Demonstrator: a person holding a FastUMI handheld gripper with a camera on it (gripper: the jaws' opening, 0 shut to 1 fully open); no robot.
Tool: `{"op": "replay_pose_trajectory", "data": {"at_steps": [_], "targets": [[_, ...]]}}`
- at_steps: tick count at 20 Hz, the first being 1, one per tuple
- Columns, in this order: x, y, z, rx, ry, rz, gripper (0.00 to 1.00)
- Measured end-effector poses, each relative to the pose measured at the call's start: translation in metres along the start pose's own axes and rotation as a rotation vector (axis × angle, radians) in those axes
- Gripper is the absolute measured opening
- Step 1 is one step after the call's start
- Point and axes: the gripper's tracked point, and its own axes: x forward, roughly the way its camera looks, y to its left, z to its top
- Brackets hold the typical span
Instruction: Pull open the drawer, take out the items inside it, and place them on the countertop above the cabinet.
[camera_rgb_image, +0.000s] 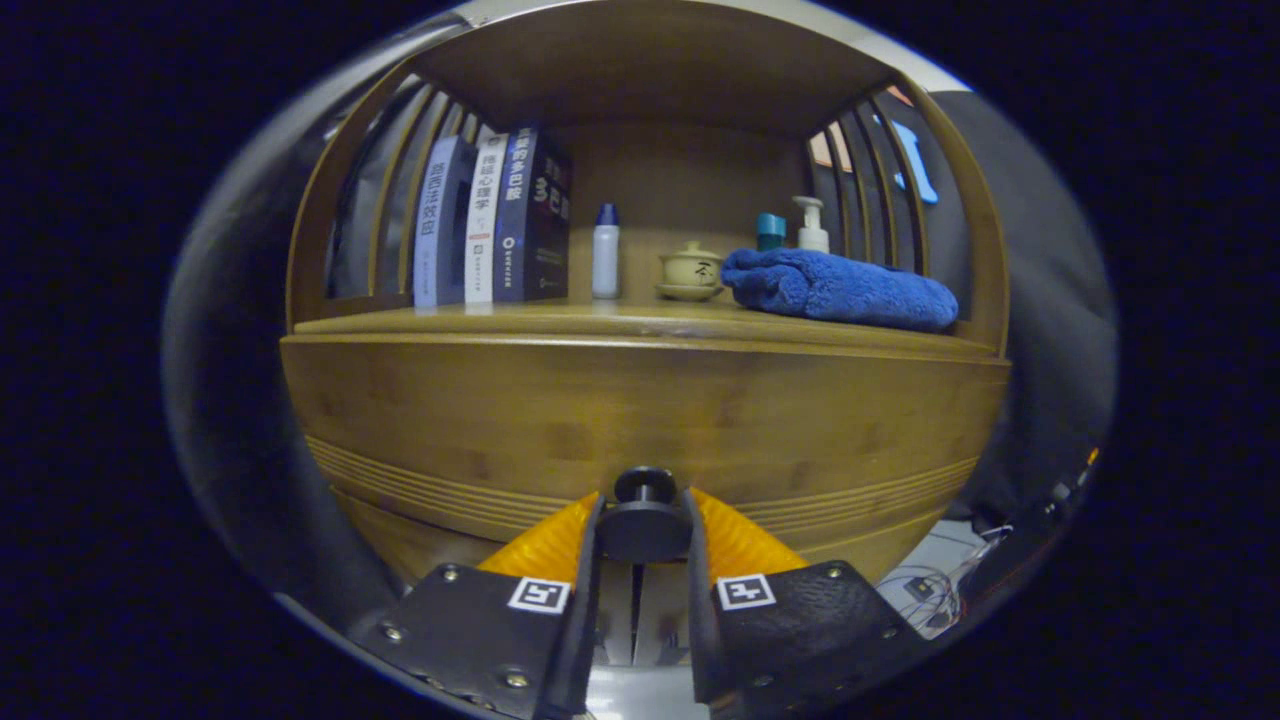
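- Drawer (640, 420) fills the middle of the frame as a wide wooden front with grooved lines low on its face; it looks shut, flush with the cabinet, so nothing inside it can be seen yet.
- Knob (645, 487), one dark round one, sits low centre of the frame on the drawer front; it is the only place to take hold.
- Hand-held gripper (645, 530) is at the bottom centre of the frame; its two fingers (545, 545) stand on either side of the knob's wider base and appear clenched on it, though true contact on both sides is hard to confirm.
- Handling, as a judgement: the drawer is stiff wood and likely moderately heavy; the knob is small, hard and smooth, so the fingers could slip off forward; a straight, level pull along the drawer's run should serve best; a tilted pull may jam it.
- Surface (560, 322) above the drawer runs across the middle of the frame and already carries things; free room lies near its front edge.
- Count on the surface: three books (490, 220) upright at upper left; one small white bottle (605, 250) with a blue cap beside them; one lidded cup on a saucer (690, 272); one folded blue towel (835, 290) at right; one teal-capped container (770, 230) and one pump bottle (811, 225) behind the towel.
- Items inside the drawer: number cannot be told.
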Motion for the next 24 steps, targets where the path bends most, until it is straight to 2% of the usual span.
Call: {"op": "replay_pose_trajectory", "data": {"at_steps": [5,12,24], "targets": [[-0.002,0.0,-0.001,-0.007,0.039,0.024,0.31],[-0.029,-0.002,-0.01,0.042,0.054,0.006,0.31],[-0.1,-0.007,-0.027,0.048,0.091,-0.001,0.31]]}}
